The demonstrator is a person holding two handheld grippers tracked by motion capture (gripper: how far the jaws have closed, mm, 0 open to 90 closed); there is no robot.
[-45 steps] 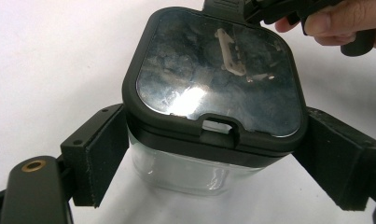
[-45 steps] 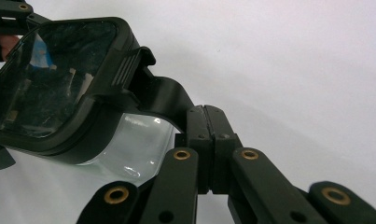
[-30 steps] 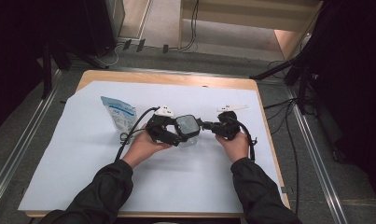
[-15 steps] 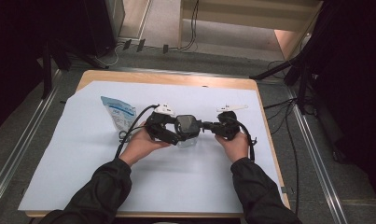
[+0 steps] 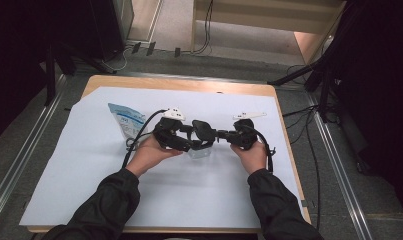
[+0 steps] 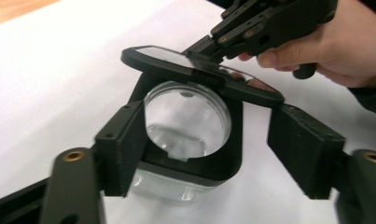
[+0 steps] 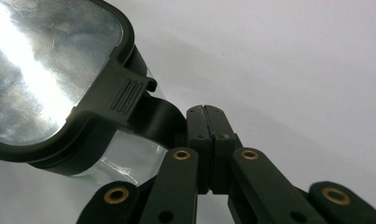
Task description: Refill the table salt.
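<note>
clear jar [image 6: 185,135], black lid [image 6: 199,74], white sheet [image 5: 89,165]

High view overlooks table [image 5: 89,200]; both gripper views share the jar [image 6: 188,121] close-up.

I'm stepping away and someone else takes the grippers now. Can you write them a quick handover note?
Right gripper: shut, pinching the tab of the jar's black flip lid, lid lifted open.
Left gripper: jaws have just been closing around the clear jar, pads not yet pressing.
Jar sits mid-table on the white sheet; blue pouch lies to its left.
Done: lid opened. Left: steady the jar, probably fill from the pouch.
</note>
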